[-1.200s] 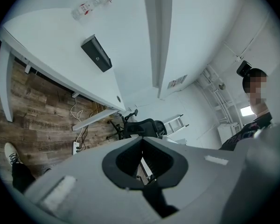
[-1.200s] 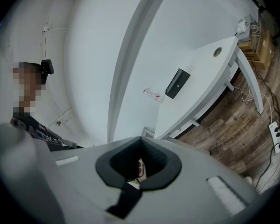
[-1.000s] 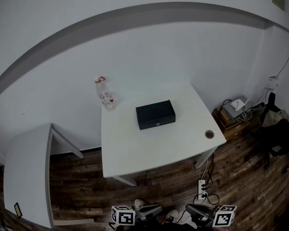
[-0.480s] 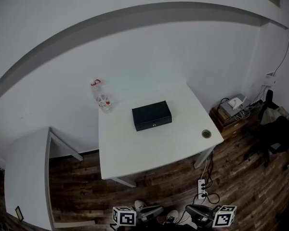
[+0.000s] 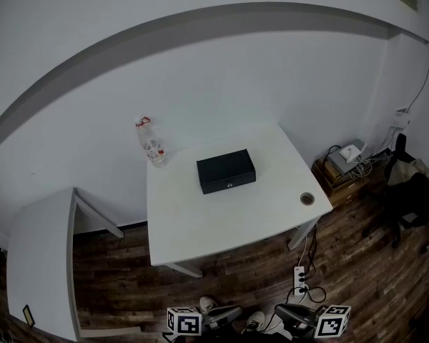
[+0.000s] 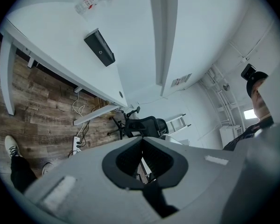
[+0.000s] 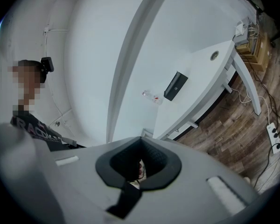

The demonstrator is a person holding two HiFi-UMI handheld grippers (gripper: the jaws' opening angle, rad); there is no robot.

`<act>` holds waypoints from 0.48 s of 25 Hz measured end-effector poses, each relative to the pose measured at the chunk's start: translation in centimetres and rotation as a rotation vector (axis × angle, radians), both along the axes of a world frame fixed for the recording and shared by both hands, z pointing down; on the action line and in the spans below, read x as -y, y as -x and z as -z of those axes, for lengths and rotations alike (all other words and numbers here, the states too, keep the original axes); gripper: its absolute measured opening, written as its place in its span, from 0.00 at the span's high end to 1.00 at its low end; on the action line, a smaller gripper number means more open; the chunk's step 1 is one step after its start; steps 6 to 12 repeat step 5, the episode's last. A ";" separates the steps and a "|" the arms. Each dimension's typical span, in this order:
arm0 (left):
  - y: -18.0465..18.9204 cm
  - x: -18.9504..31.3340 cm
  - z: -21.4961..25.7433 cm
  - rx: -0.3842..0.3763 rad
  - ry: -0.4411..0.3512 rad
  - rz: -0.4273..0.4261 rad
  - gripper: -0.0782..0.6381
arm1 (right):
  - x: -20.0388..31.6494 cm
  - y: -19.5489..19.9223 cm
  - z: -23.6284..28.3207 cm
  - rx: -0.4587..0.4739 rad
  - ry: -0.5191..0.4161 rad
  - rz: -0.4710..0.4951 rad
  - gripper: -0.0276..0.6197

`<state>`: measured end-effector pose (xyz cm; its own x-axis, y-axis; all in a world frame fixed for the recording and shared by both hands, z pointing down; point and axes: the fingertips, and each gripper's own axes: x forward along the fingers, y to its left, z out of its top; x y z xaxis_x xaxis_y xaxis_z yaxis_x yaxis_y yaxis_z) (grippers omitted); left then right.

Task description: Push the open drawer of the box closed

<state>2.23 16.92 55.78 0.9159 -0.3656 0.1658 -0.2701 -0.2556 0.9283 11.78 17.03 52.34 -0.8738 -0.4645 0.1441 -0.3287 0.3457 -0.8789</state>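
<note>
Standing back from the desk [image 5: 222,227], you hold the left claw [image 6: 141,139] and right claw [image 7: 141,138] pinched together, empty, while the box [image 5: 227,167] seems to have its drawer [image 5: 230,184] sitting flush.

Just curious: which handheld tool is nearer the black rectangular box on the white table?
Left, slightly. Left tool: nearly straight before the black rectangular box. Right tool: farther off to its right.

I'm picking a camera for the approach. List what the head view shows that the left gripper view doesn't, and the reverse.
Head view only: the second white table at the left. Left gripper view only: an office chair, a ladder, the person at the right edge. Both: the white table, the black box and plastic bottle on it, the power strip on the floor.
</note>
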 end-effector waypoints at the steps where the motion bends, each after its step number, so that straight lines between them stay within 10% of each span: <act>1: 0.0 0.0 0.0 0.000 0.002 0.000 0.89 | 0.0 0.0 0.0 -0.002 -0.001 -0.001 0.95; 12: 0.0 0.0 0.0 -0.001 0.007 -0.002 0.89 | 0.0 0.0 0.0 -0.006 0.002 -0.005 0.95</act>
